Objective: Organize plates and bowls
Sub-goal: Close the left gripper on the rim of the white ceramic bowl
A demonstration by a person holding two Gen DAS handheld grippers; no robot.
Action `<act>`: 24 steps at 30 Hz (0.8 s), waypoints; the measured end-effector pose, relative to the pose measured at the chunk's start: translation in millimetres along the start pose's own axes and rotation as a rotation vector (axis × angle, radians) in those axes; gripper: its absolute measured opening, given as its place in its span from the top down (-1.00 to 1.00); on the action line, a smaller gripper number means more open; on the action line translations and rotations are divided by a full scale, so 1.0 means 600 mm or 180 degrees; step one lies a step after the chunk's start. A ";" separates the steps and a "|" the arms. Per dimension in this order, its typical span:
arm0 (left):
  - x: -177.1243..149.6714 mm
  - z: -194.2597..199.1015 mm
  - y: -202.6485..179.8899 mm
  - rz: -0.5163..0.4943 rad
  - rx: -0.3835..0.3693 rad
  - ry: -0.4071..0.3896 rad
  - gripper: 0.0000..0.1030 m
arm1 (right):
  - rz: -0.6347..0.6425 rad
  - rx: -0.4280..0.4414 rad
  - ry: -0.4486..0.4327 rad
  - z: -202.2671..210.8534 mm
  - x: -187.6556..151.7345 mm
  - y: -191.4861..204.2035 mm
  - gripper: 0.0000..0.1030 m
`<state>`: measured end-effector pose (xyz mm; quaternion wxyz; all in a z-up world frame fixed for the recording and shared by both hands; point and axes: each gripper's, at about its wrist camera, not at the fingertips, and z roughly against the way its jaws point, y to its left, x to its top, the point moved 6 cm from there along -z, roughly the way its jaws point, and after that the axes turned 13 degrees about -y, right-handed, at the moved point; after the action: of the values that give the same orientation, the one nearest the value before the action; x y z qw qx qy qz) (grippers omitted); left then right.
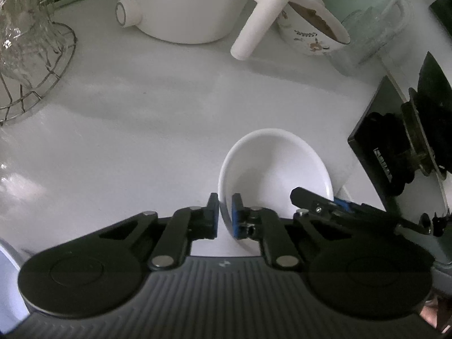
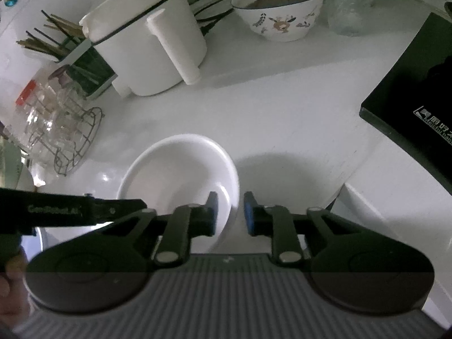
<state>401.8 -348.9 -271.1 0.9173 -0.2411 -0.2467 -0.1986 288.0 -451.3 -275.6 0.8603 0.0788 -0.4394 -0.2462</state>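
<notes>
With the left tool [image 1: 225, 214] clamped on the white bowl [image 1: 271, 166] rim and the right tool [image 2: 231, 214] narrowed around the opposite rim, uneven lifting was judged likely to tip the bowl onto the tabletop [image 1: 169, 107].

I'm seeing open countertop [image 1: 169, 107] lying ahead; the white pot [image 1: 183, 5], wire rack [image 1: 36, 84] and black appliance [image 2: 418, 99] are hemming it, probably leaving gaps between.

A home kitchen counter, lived-in and busy.
White worktop [image 2: 282, 107], electric pot [image 2: 147, 42], chopstick holder [image 2: 65, 45], flowered bowl of food [image 2: 279, 14], black induction hob [image 2: 418, 99].
</notes>
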 end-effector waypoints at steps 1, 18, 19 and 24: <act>-0.001 0.000 0.000 0.0033 -0.0020 0.0000 0.79 | 0.0005 0.0010 0.0004 0.000 0.000 0.001 0.61; 0.026 0.069 -0.001 -0.0026 -0.0089 -0.0139 0.79 | -0.0223 0.0108 -0.0027 0.043 0.016 0.024 0.65; 0.027 0.077 -0.001 -0.0050 -0.0082 -0.0147 0.79 | -0.0221 0.0108 -0.0028 0.048 0.017 0.030 0.65; 0.039 0.117 0.006 -0.0003 -0.0069 -0.0279 0.78 | -0.0237 0.0169 -0.0077 0.073 0.029 0.056 0.65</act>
<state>397.3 -314.1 -205.9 0.9029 -0.2594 -0.2846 -0.1909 273.6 -426.8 -224.9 0.8428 0.1149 -0.4528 -0.2673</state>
